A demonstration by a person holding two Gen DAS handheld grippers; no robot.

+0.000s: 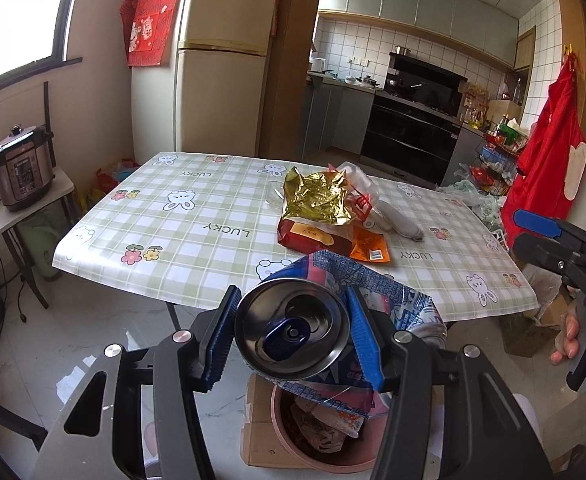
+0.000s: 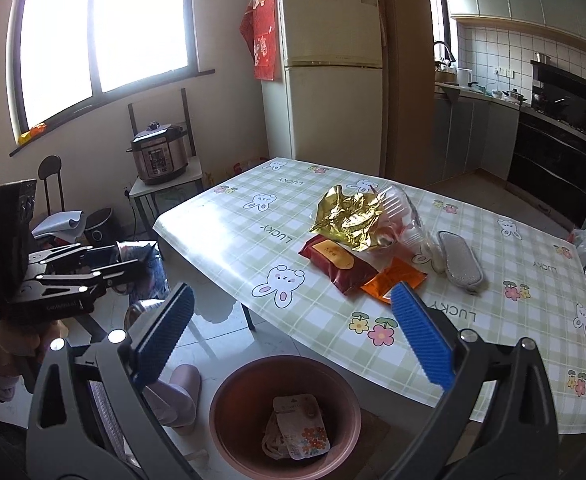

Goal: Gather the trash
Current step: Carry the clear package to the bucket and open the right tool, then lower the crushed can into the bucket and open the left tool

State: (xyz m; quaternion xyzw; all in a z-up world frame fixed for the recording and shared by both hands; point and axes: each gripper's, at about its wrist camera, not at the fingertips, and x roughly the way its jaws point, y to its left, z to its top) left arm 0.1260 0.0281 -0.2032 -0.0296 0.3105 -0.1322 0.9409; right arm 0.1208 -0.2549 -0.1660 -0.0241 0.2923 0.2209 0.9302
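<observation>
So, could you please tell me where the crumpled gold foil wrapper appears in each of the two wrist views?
Left wrist view: the gold foil wrapper lies just right of centre, on the far part of the table, above the dark red packet.
Right wrist view: the wrapper sits right of centre, upper middle, again behind that red packet.
Shared landmark: the cream fridge behind the table.

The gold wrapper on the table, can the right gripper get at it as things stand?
Probably yes: the right gripper is open and empty, and the gold wrapper lies uncovered atop the pile.
</observation>
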